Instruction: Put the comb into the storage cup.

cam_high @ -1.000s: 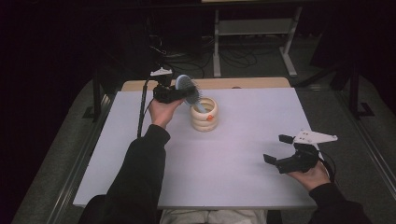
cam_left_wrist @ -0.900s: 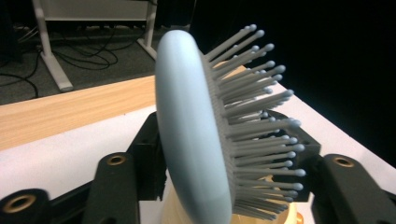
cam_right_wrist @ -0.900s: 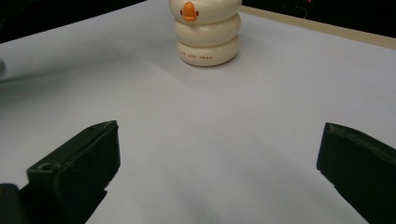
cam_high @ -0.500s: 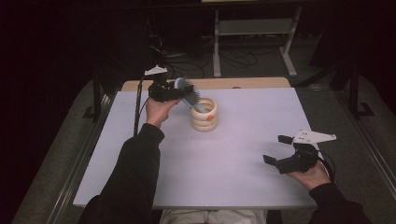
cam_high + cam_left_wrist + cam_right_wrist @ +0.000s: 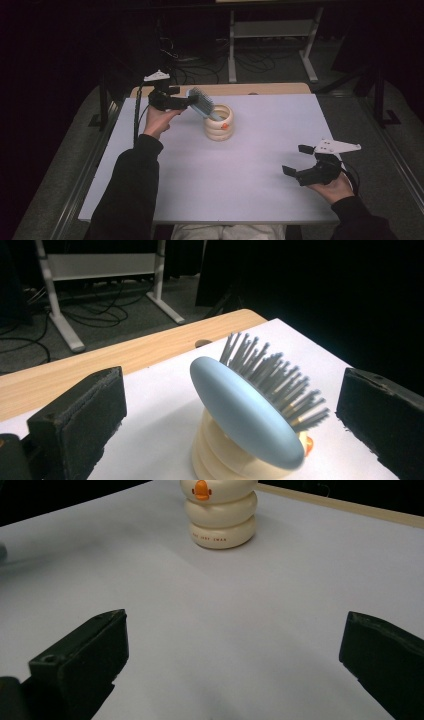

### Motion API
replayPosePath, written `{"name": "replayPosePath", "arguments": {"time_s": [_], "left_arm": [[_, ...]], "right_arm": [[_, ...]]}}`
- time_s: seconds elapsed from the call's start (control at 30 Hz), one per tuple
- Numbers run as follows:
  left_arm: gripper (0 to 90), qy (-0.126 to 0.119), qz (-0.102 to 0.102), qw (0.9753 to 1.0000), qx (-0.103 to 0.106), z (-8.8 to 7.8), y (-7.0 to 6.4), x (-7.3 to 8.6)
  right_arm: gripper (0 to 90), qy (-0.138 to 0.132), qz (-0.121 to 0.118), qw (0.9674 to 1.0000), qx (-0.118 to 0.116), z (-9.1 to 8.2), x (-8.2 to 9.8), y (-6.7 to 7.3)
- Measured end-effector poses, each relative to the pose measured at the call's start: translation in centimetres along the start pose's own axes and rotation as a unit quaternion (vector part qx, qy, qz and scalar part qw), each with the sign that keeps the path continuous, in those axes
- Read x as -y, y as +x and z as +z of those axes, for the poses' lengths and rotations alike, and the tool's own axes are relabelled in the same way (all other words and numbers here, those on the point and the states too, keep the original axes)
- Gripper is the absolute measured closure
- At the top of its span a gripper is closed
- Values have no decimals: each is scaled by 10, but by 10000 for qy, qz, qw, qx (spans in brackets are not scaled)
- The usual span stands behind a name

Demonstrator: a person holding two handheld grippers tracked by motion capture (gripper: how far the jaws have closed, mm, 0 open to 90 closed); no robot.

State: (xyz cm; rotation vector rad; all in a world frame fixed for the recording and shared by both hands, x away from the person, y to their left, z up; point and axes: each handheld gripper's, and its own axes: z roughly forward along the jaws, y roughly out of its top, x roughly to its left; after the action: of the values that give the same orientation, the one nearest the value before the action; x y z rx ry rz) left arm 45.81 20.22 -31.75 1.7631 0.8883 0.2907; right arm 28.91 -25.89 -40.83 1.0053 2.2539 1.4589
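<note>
At the far left of the counter: my left gripper [image 5: 189, 101] hangs level beside the brush head, held up by the left hand [image 5: 159, 120] with the forearm stretched forward.
Left jaws: I see them spread wide; they have just been opening, and the hairbrush [image 5: 250, 412] sits between them with neither pad touching it.
Near right corner: my right gripper [image 5: 298, 160] rests low over the counter, the hand under it, jaws spread wide with nothing in them.
Hairbrush: pale blue oval back, grey bristles, leaning tilted out of the holder with its head up toward the left gripper.
Holder: a cream ringed cup [image 5: 219, 124] with an orange beak on its side [image 5: 201, 489], standing upright toward the back of the counter; the brush handle goes down into it.
Counter: white sheet [image 5: 240, 175] over a wooden top [image 5: 75, 375].
Room: dark, with a white metal frame [image 5: 270, 30] and loose cables on the floor behind.
</note>
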Motion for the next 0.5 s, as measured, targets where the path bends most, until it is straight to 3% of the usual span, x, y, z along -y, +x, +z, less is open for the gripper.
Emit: {"name": "replayPosePath", "arguments": {"time_s": [0.13, 0.5], "left_arm": [[0, 66, 164, 9998, -85, -8, -1, 0], [0, 27, 405, 9992, 0, -33, -2, 0]], "right_arm": [[0, -39, -16, 10000, 12, -1, 0, -1], [0, -52, 7, 10000, 46, -2, 0, -2]]}}
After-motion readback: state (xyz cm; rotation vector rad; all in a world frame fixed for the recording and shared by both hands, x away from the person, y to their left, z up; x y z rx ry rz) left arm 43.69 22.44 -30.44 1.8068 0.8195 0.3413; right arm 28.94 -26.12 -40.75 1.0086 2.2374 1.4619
